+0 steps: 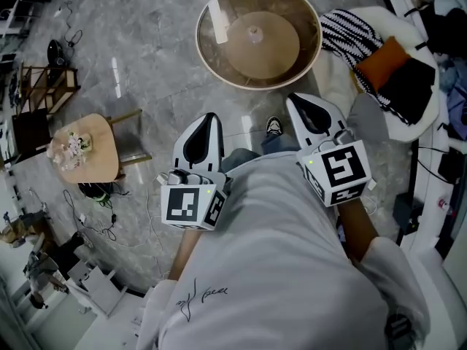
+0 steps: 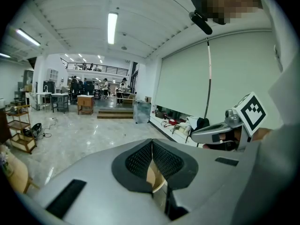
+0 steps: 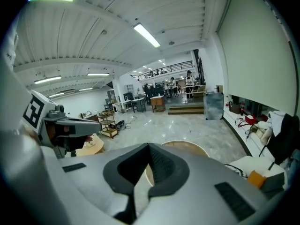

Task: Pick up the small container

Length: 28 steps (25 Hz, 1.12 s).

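Hovering close to the person's body, the left gripper and right gripper both had jaws together on nothing. No small container showed anywhere, even on the far round tabletop; locating it first, then parting the jaws, seemed wise.

The head camera looks steeply down at the floor, the round tabletop at 12 o'clock. Each gripper camera sits close behind its fingers, facing across the hall. All three see that tabletop.
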{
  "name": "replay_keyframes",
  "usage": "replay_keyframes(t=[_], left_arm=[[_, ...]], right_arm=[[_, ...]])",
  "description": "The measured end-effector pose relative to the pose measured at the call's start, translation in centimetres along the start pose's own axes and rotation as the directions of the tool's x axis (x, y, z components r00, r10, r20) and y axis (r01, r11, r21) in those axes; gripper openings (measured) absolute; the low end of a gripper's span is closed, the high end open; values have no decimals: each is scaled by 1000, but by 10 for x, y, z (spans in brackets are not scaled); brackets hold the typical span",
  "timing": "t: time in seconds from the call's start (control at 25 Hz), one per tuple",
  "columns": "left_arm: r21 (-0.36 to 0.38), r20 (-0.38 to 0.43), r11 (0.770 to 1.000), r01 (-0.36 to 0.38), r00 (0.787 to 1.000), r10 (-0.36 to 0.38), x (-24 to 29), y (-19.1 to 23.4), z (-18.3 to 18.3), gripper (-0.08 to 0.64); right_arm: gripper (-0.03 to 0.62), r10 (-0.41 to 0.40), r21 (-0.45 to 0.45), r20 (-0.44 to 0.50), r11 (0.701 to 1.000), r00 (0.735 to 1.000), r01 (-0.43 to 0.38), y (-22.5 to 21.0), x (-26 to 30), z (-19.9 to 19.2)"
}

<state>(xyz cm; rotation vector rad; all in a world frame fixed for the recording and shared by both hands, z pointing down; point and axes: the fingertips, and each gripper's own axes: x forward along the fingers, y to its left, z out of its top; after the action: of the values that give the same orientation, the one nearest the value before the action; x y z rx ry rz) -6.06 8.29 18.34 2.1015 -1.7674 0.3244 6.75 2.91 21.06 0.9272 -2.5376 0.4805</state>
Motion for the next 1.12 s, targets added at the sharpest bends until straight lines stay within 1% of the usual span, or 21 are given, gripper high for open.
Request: replay_keyframes(t=[0.12,0.2,0.32,0.48,0.6,0.68,0.92,1.0,1.12], left_arm=[[16,-23,1000,-9,1000,10,3,-5,-4,17],[22,-39,1000,-1,999,2,2,-9,-8,18],[15,-64,1000,21,998,-20,1,-12,-14,17],[-2,-89,1000,14,996,-14,-1,-11,-23,17],[-23,-98,1000,7,995,-9,1,-7,-28,17],[-34,-105,999,16,994,-19,5,-6,-29,17],[-24,-118,998,58,991,-61,21,-6,-28,17],[-21,-118,998,63,991,-65,25,-3,-27,17],[-24,-126,998,62,990,-64,28,6,-28,17]], right_arm=[[15,12,-2,-11,1000,1000,-12,-5,3,-6],[15,15,-4,-21,1000,1000,-15,-6,3,-10],[15,23,-9,-34,1000,999,-23,-8,5,-14],[16,30,-9,-53,1000,998,-30,-7,7,-20],[17,38,-13,-78,999,996,-39,-5,11,-26],[17,47,-15,-93,999,995,-49,-5,14,-29],[16,48,-5,-121,999,991,-49,-10,26,-33],[17,52,5,-129,999,990,-51,-11,31,-33],[17,51,-7,-136,999,989,-53,-13,41,-32]])
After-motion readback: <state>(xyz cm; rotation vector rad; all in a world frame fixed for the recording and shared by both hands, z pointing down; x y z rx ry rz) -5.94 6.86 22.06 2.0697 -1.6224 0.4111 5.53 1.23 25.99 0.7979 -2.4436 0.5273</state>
